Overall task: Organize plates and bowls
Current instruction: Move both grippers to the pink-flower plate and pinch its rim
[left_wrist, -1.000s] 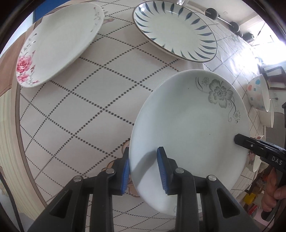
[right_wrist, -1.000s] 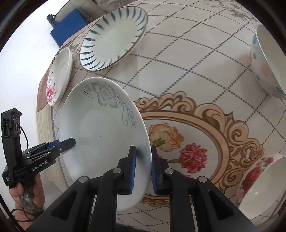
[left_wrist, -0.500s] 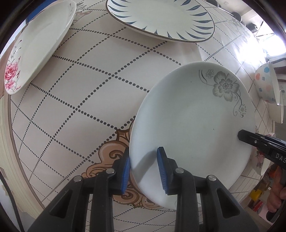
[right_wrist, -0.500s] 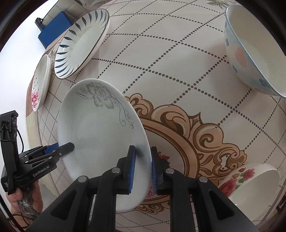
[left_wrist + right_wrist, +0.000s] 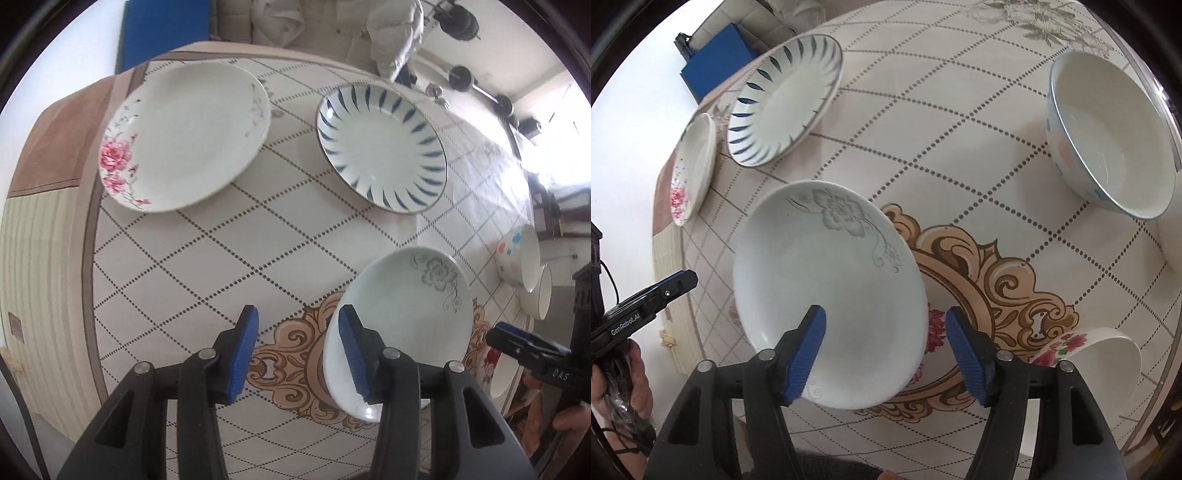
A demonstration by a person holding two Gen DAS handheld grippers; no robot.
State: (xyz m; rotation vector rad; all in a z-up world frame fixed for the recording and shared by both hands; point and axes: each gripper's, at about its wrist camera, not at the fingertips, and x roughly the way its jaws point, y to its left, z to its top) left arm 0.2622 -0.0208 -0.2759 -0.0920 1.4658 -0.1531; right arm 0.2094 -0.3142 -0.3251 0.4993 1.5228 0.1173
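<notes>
Cream cloth with a dotted diamond grid and a gold scroll medallion covers the round surface [image 5: 192, 266] I'm working over. I count three plates on it: a pink-rose plate [image 5: 184, 136] at the far left, a blue-striped plate [image 5: 382, 147] beside it but apart, and the grey-flower plate [image 5: 827, 288] lying over the medallion, nearest both cameras.

I count three bowls. A spotted bowl [image 5: 1108, 133] sits at the right side of the surface, a plain white bowl [image 5: 541, 291] just beside it, and a rose-patterned bowl [image 5: 1089, 350] near the right gripper; the two I can see into look empty.

My left gripper [image 5: 297, 352] has its jaws opening, moderately apart, with bare cloth between them; its right pad overlaps the grey-flower plate's near rim in view, and I cannot tell whether it touches. My right gripper [image 5: 886, 354] is opening too, jaws wide, straddling the plate's rim without pressing it.

A blue panel [image 5: 166, 33] stands past the far edge, and dumbbells [image 5: 461, 26] lie beyond the surface. A hand [image 5: 624, 376] grips the left gripper's handle.
</notes>
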